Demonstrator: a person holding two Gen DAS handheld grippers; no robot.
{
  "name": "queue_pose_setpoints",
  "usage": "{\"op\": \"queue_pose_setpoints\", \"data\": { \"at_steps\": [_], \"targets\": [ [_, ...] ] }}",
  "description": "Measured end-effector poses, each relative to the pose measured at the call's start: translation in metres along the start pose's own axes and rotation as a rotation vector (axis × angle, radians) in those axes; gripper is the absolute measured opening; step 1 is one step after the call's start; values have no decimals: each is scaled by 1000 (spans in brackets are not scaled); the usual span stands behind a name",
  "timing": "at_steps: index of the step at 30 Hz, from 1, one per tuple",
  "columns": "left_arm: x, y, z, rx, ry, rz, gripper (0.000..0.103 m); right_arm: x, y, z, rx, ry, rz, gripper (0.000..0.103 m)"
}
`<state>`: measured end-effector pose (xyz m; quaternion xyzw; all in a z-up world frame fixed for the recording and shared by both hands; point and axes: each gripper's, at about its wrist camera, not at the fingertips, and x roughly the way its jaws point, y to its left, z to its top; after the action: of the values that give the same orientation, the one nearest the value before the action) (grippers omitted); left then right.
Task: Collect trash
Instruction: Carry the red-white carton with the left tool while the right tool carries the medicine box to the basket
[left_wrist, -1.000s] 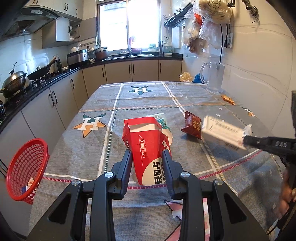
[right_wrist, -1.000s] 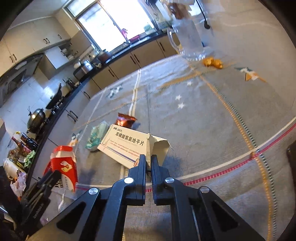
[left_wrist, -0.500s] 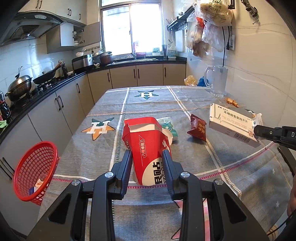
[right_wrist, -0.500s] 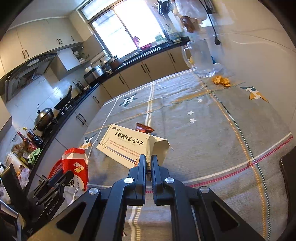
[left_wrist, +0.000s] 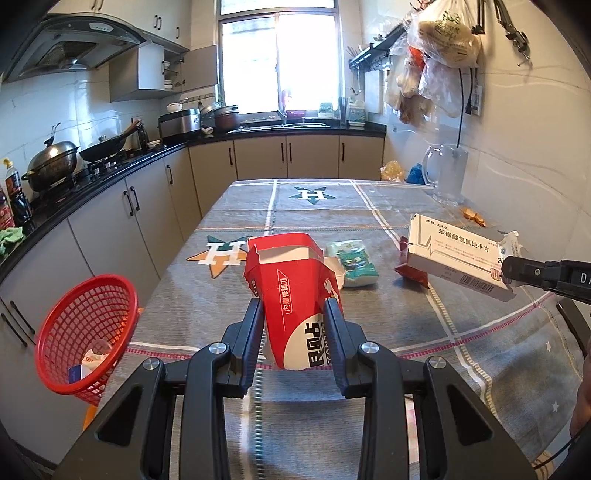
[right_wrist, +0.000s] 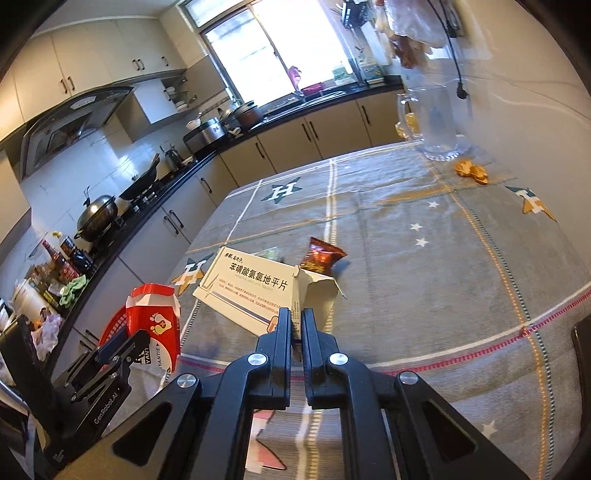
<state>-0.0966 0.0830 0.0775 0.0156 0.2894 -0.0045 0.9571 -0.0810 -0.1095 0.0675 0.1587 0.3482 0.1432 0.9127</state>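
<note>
Two loads are up: my left gripper (left_wrist: 294, 332) clamps the red carton (left_wrist: 291, 295), nearer the red basket (left_wrist: 85, 332) at nine o'clock; my right gripper (right_wrist: 294, 325) pinches the white box (right_wrist: 251, 291).

The left gripper (left_wrist: 294, 310) holds a carton (left_wrist: 291, 295) between its fingers above the near end of the table (left_wrist: 369, 218), and the right gripper (right_wrist: 294, 317), to its right, clamps the flap of a flat box (right_wrist: 251, 286) held off the cloth. On the table beyond the carton lies a packet (left_wrist: 352, 262), with a snack wrapper (right_wrist: 321, 254) to its right and a jug (left_wrist: 445, 173) at the far right edge by the wall. A basket (left_wrist: 86, 328) sits below the table's left side, before the cabinets (left_wrist: 122, 210).
</note>
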Motion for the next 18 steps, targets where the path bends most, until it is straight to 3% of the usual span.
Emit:
{"op": "queue_pose_setpoints", "data": {
  "at_steps": [9, 18],
  "targets": [
    [-11, 39, 1, -63, -27, 44, 32, 18, 45, 2, -74, 29, 30, 6],
    [-23, 102, -2, -159, -45, 128, 32, 48, 106, 5, -165, 79, 94, 6]
  ]
}}
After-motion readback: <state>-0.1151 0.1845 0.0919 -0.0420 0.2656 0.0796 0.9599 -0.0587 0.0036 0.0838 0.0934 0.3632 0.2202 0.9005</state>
